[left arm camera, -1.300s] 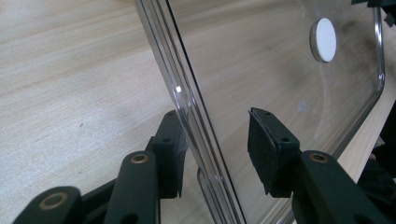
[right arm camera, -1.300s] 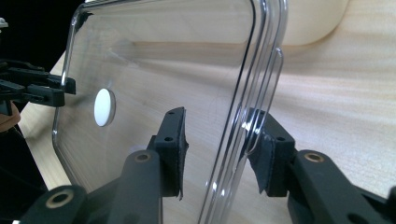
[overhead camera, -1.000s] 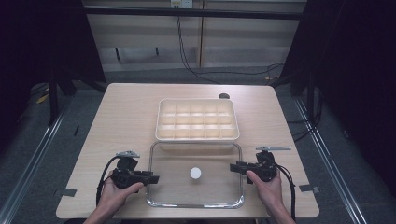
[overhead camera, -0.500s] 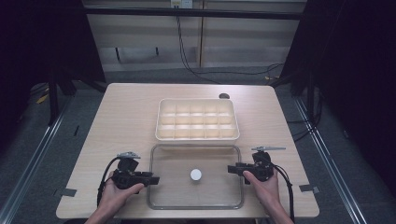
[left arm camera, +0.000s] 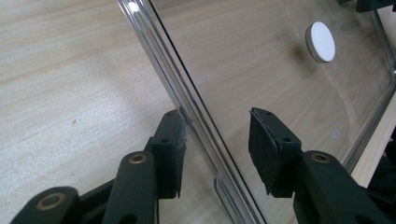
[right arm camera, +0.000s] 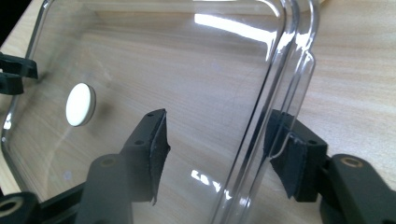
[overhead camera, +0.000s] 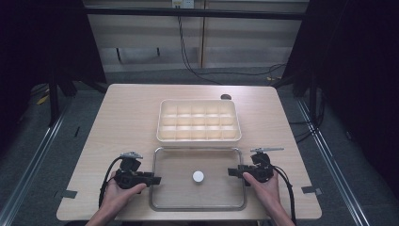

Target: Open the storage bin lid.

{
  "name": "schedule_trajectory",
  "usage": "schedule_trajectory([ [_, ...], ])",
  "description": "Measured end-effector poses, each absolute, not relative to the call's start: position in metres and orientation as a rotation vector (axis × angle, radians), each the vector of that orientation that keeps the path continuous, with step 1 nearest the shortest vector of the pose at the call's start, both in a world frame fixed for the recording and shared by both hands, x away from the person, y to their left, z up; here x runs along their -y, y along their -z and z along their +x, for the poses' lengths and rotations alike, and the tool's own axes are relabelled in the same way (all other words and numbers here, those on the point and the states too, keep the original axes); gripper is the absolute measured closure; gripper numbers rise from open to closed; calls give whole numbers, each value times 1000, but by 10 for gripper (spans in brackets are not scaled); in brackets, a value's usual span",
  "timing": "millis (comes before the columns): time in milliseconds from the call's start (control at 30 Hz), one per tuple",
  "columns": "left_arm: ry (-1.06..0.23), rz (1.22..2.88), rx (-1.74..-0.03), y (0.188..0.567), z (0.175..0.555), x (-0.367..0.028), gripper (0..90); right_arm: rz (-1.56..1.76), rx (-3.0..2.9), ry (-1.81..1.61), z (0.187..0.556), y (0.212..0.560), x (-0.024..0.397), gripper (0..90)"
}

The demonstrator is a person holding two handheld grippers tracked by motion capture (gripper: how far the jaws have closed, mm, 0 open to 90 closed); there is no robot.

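Both hands low at the clear lid's [overhead camera: 197,200] ends, left claw [overhead camera: 151,179] and just-opening right claw [overhead camera: 234,172] loosely astride its rim.

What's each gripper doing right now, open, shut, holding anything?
Left gripper: open, jaws astride the left rim of the clear rectangular plastic lid, pads apart from it.
Right gripper: open, jaws just been opening, astride the lid's right rim.

Two black padded fingers [right arm camera: 154,149] of the right gripper [right arm camera: 217,151] straddle the rim of a clear rectangular plastic lid [right arm camera: 187,74], gaps visible, having just opened. A white round knob [right arm camera: 79,104] sits mid-lid on the pale wooden surface [right arm camera: 355,84].
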State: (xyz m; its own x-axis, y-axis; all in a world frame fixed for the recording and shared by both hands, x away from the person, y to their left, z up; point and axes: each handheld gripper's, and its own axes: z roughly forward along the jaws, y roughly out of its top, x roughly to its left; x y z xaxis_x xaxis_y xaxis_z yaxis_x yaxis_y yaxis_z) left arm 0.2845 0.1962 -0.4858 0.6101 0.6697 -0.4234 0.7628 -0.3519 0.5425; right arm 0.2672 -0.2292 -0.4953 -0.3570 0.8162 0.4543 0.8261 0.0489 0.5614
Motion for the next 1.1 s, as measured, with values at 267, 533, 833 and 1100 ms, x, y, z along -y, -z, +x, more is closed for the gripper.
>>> schedule_trajectory([
  [267, 169, 2121, -1130, 489, 285, -196, 595, -1806, 2260, 1208, 266, 494, 230, 367],
  [533, 163, 2128, -1119, 489, 284, -192, 576, -1886, 2387, 1082, 264, 488, 230, 335],
  [833, 120, 2125, -1115, 484, 283, -196, 550, -1821, 2328, 1196, 263, 484, 235, 350],
  [1100, 112, 2114, -1105, 476, 287, -204, 479, -1784, 2308, 1319, 263, 472, 247, 358],
])
